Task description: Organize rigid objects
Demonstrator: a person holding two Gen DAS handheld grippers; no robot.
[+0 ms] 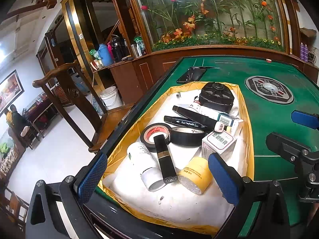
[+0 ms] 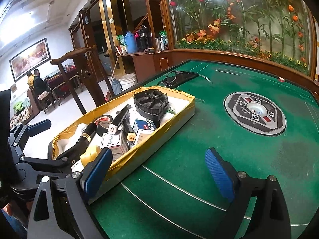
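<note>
A yellow-lined box on the green table holds several small items: a black lipstick tube, a white bottle, a yellow jar, two black tape rolls, black markers, small cartons and a black round cap. My left gripper is open and empty, its fingers straddling the box's near end above the lipstick and jar. My right gripper is open and empty over the bare felt to the right of the box.
The green felt table has a round control panel in its middle. A dark phone and glasses lie beyond the box. A wooden chair stands left of the table. A planter wall runs behind.
</note>
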